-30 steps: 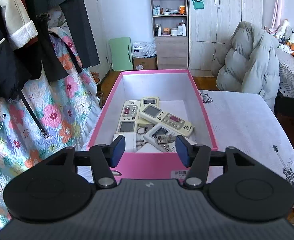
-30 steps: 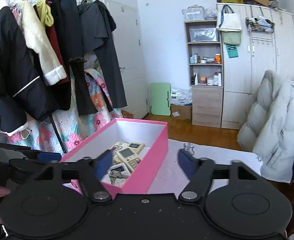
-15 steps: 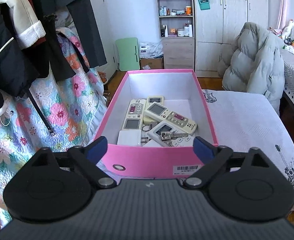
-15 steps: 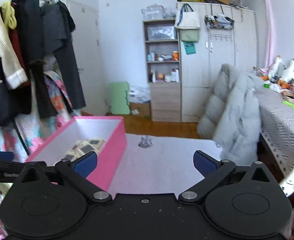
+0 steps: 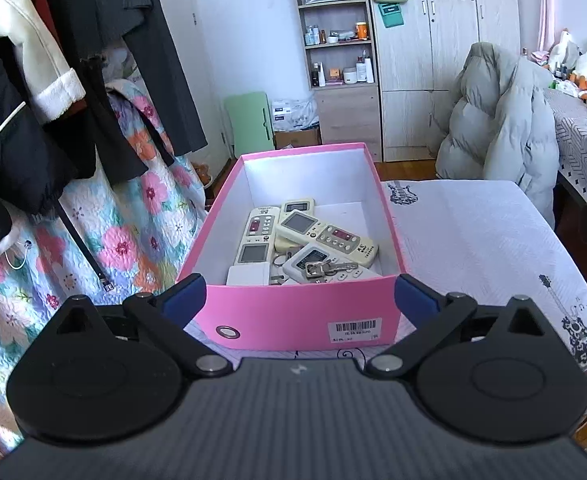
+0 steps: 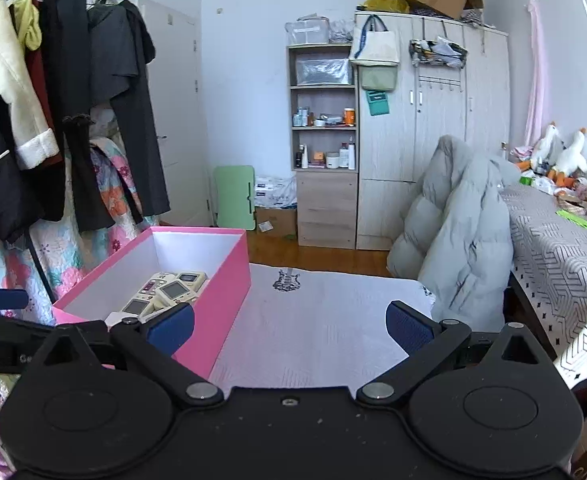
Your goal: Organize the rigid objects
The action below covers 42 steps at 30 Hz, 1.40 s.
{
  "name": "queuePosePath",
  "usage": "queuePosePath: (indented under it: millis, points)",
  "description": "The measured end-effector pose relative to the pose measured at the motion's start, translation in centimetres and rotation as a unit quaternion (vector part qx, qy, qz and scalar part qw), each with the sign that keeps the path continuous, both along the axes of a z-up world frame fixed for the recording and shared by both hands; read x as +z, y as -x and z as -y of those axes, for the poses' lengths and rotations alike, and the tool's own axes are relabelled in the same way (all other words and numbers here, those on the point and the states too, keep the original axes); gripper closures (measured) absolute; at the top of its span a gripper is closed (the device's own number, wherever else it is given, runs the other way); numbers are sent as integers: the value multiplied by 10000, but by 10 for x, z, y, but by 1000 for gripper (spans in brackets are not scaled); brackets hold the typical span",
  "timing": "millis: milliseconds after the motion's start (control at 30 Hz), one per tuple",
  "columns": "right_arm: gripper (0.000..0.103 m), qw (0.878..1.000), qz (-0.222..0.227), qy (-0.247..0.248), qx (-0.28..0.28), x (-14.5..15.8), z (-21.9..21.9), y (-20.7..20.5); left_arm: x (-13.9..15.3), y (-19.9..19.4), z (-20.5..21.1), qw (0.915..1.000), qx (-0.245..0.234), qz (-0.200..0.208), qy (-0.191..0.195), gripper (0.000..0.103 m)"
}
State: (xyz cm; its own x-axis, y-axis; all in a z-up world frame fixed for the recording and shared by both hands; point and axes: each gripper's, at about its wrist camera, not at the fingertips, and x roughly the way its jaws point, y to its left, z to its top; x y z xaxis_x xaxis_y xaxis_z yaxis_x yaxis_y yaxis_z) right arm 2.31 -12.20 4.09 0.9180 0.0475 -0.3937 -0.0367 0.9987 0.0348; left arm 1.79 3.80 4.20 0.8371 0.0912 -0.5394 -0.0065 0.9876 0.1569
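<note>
We face a white cloth-covered table (image 5: 473, 240) with a pink box (image 5: 301, 312) standing on its left part, open-topped. Inside the box, toward its near end, lie several cream remote controls (image 5: 325, 236), overlapping, and on the nearest one a bunch of keys (image 5: 325, 268). Our left gripper (image 5: 299, 294) has just been opening; its jaws now stand wide, empty, framing the box's near wall without pressing it. Our right gripper (image 6: 289, 326) is equally wide and empty above bare cloth, to the right of the box. We judge the remotes light, stiff, smooth plastic, best pinched across their narrow sides; the keys look hard, loose and likely to slide; the cardboard wall may flex.
</note>
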Motion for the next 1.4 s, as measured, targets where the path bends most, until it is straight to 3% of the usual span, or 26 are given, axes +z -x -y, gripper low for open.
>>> queuePosePath:
  millis: [267,933,1167,1400]
  points:
    - [0,9997,198,-132,-92,-8,4,8,-6,5,-3,9999,73,7,123,0]
    - [0,9999,55,8,-107,-13,1,9,-11,8,-7,9996,124,-52,247,0]
    - [0,9997,-195,-133,89,-13,5,5,-11,8,-9,9995,190,-7,259,0]
    - [0,9999,-126,-94,-70,-16,2,10,-12,8,-9,9994,217,-10,267,0]
